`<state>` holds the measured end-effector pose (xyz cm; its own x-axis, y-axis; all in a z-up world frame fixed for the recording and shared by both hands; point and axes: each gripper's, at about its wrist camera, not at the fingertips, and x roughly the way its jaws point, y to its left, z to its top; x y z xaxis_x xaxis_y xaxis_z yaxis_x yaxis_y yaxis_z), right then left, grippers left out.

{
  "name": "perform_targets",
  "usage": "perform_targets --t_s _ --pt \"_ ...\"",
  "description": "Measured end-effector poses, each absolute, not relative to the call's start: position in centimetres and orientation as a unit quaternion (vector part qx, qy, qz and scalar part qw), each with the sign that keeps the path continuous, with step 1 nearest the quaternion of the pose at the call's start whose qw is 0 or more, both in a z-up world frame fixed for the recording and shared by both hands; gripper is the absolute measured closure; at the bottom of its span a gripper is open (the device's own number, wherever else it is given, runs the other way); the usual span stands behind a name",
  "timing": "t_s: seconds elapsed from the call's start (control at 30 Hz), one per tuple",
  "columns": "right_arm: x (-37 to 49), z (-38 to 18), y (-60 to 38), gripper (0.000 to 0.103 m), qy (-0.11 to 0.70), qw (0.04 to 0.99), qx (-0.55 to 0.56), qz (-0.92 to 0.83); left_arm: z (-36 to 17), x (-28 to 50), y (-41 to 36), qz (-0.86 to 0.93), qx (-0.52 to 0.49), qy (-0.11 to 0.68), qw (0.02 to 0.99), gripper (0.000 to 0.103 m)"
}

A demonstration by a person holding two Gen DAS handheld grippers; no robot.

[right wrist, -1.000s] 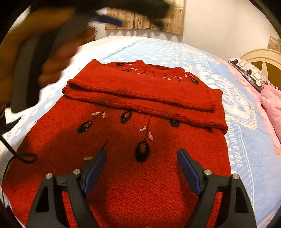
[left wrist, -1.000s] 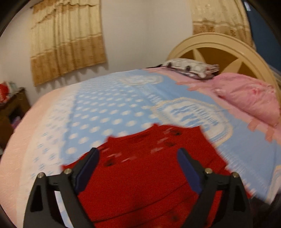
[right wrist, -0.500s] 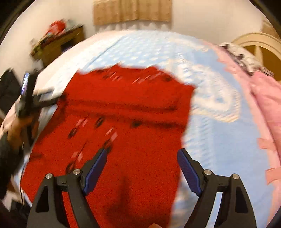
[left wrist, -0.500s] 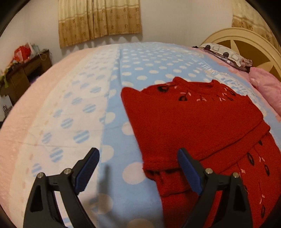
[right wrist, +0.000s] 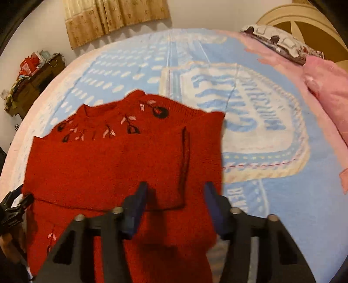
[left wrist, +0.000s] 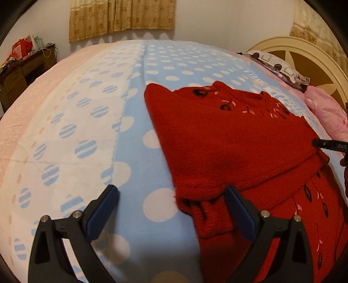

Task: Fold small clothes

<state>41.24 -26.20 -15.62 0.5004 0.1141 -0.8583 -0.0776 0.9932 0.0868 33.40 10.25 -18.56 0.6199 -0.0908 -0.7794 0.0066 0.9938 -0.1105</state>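
Note:
A red knitted sweater (left wrist: 235,143) with black and pink embroidery lies flat on the bed, its sleeves folded across the chest. My left gripper (left wrist: 171,209) is open and empty, low over the blanket at the sweater's left edge, beside the folded sleeve's end. In the right wrist view the sweater (right wrist: 108,165) fills the lower left. My right gripper (right wrist: 176,206) is open, narrower than before, low over the sweater's right side near the folded sleeve cuff. Its tip shows at the right edge of the left wrist view (left wrist: 330,145).
The bed has a blue dotted blanket (left wrist: 134,139) and pink sheet. Pink pillows (right wrist: 326,91) and a cream headboard (left wrist: 304,56) are at the right. A dark wooden side table (left wrist: 24,71) with clutter stands at the far left, under curtains (left wrist: 121,17).
Both grippers swung toward opposite sides of the sweater and came lower. The right gripper's jaws have narrowed. The sweater has not moved.

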Motion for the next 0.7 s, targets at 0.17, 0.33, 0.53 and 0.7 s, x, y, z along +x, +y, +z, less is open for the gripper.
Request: perform_targets --t_s 0.17,0.33,0.53,0.7 --pt "40.9 -16.2 -26.5 0.087 0.488 0.870 0.026 0.060 -18.5 33.3 10.6 -0.025 -0.057 0.434 0.899 0.002" --pt "38.8 -14.4 -26.7 0.092 0.459 0.885 0.025 0.071 -18.4 33.1 11.8 -0.020 -0.084 0.427 0.900 0.002" --pt "38.6 -16.3 -26.7 0.092 0.470 0.880 0.018 0.064 -18.1 32.7 12.1 -0.024 -0.098 0.418 0.903 0.002" --pt "38.3 -16.4 -26.7 0.092 0.471 0.879 0.010 0.066 -18.1 32.8 12.1 -0.008 -0.093 0.417 0.904 0.002"
